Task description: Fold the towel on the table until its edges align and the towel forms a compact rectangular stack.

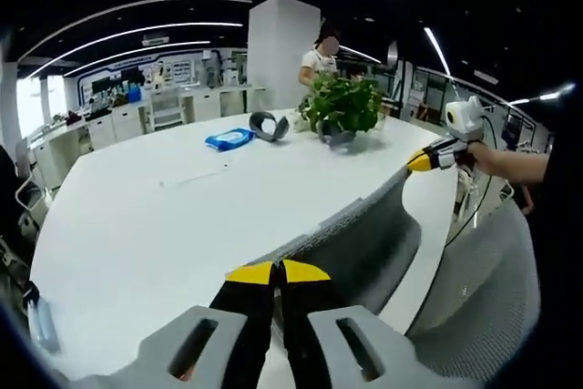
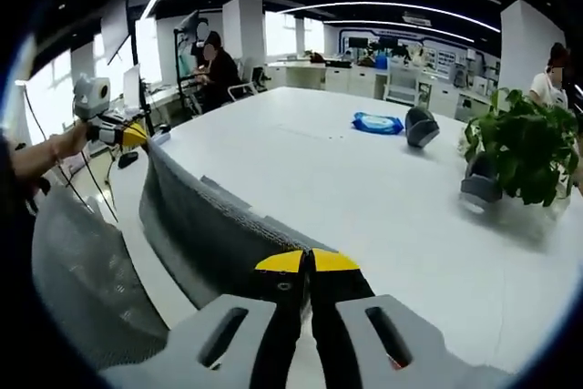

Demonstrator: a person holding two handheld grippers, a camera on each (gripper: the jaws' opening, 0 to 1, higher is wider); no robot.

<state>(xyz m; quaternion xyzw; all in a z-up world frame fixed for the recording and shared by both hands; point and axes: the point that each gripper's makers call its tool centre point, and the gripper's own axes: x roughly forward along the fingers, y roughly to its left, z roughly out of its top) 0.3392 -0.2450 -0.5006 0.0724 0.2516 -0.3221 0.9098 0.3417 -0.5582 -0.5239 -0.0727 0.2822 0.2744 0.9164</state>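
Note:
A grey towel (image 1: 364,243) is stretched taut between both grippers along the near edge of the white table (image 1: 137,225), its lower part hanging down. My left gripper (image 1: 278,272), with yellow tips, is shut on one top corner. The right gripper (image 1: 428,159) pinches the other corner at the right of the left gripper view, with a hand behind it. In the right gripper view the towel (image 2: 209,225) runs from my right gripper (image 2: 307,261), shut on it, to the left gripper (image 2: 127,134) at the far left, above the table (image 2: 364,189).
A potted plant (image 1: 342,107) (image 2: 524,148), a blue wipes pack (image 1: 230,138) (image 2: 376,123) and a grey rounded object (image 1: 269,125) (image 2: 421,125) sit at the table's far side. A mesh chair back (image 1: 483,298) (image 2: 73,271) stands near me. People (image 1: 321,56) (image 2: 219,66) are beyond the table.

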